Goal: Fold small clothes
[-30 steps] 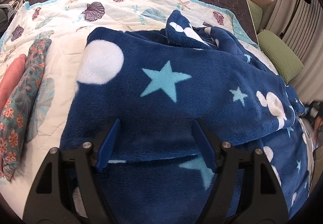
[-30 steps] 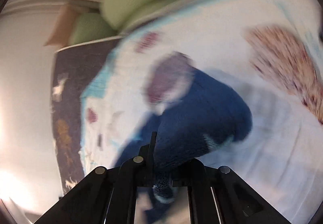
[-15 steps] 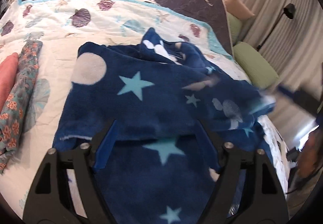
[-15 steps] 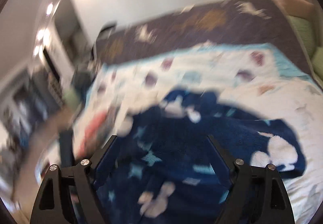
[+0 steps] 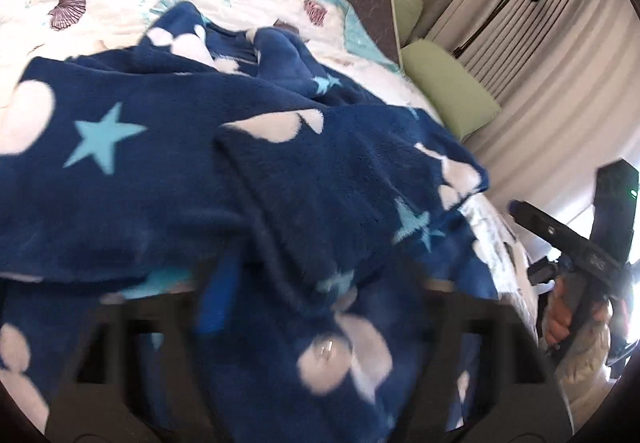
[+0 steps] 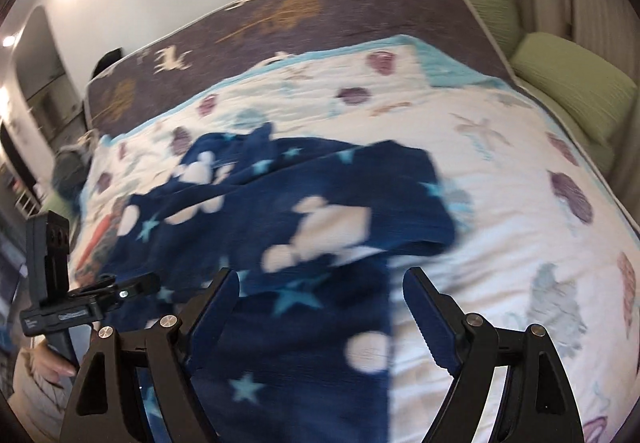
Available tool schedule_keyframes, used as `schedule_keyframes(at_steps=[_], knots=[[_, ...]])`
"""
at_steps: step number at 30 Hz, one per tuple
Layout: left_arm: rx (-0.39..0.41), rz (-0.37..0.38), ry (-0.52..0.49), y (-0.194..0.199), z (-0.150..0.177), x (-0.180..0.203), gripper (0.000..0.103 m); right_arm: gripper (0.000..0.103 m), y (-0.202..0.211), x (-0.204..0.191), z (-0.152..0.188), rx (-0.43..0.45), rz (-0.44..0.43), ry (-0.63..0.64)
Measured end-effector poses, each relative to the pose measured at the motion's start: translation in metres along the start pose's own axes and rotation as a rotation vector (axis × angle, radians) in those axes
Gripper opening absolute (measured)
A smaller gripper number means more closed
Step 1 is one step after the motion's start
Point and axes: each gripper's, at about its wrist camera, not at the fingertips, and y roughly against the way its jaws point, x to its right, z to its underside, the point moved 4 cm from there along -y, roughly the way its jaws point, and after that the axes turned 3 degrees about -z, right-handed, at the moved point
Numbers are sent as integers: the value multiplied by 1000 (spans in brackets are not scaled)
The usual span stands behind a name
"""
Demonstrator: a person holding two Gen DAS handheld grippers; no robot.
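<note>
A navy fleece garment [image 5: 208, 171] with light blue stars and white blobs lies rumpled on the bed, partly folded over itself. It also shows in the right wrist view [image 6: 304, 203]. My left gripper [image 5: 320, 295] hovers low over its near part, jaws spread wide, holding nothing; the view is blurred. My right gripper [image 6: 320, 295] is open and empty above the garment's near right edge. The right gripper also shows at the right in the left wrist view [image 5: 568, 239], and the left gripper at the left in the right wrist view [image 6: 80, 303].
The bed has a white quilt [image 6: 500, 171] with shell prints and a dark cover [image 6: 320, 27] with deer at its head. Green pillows [image 5: 448, 95] and curtains [image 5: 560, 43] stand at the right. Folded orange and floral clothes [image 6: 100, 239] lie at the garment's left.
My right gripper let go of the garment, opened and swung back to face the bed. A flap now lies folded over the garment's right part. My left gripper moved right and lower.
</note>
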Motion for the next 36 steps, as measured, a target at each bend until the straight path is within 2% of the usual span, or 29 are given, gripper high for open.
schedule_keyframes(at_steps=[1,2,3,4,7,9,12,17,22,24,25,26,27,29,31,33,36], knots=[[2,-25,3,0,-5,0,14,86,0,7,1,-1,20,-15],[4,5,26,5,-11,0,11,86,2,12,1,-3,27,-27],[28,67,67,18,-21,0,11,86,2,16,1,-5,30,-37],[71,87,85,33,-33,-1,11,86,2,21,2,-8,35,-48],[229,41,61,93,-66,-7,12,86,1,30,2,-5,97,-49],[290,-28,55,120,-78,-19,12,86,-4,34,1,-2,157,-36],[286,-80,82,132,-76,-45,12,86,-19,34,3,-38,177,-25],[232,-141,147,118,-63,-85,12,86,-43,30,8,-94,187,-31],[182,-155,189,102,-48,-109,14,86,-34,23,5,-76,150,-13],[177,-199,197,99,-44,-114,24,86,-27,19,-1,-48,130,-9],[177,-240,203,98,-44,-117,31,82,-23,15,-6,-32,106,-4],[185,-284,214,100,-46,-120,46,68,-21,11,-10,-24,87,5],[198,-304,221,104,-46,-122,54,61,-21,6,-14,-21,73,18],[240,-299,228,113,-49,-123,54,39,-23,-7,-22,-23,60,51],[253,-254,221,115,-52,-118,54,32,-28,-18,-29,-19,43,75],[239,-234,188,107,-53,-109,55,30,-39,-28,-37,-16,17,90],[162,-265,149,76,-46,-103,59,30,-67,-31,-39,-72,-30,51]])
